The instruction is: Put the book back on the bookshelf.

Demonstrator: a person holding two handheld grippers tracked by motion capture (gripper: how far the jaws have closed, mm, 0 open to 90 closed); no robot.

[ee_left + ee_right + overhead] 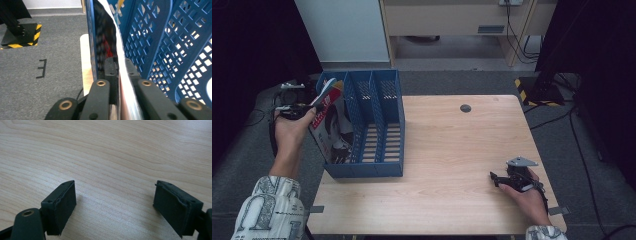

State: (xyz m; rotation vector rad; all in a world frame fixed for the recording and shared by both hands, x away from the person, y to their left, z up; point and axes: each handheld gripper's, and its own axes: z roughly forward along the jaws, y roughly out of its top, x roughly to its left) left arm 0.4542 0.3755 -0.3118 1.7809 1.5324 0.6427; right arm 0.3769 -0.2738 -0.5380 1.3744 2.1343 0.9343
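Magazine [331, 117] stands tilted in the blue file rack's [382, 165] leftmost slot, pinched by the left gripper [310, 106] for steadying; the right gripper [498, 179] rests spread near the table's [452, 140] right edge.

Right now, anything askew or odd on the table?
The magazine leans tilted in the leftmost slot of the blue file rack, its top edge pinched by the left gripper and sticking out above the rim. The right gripper rests open on the table.
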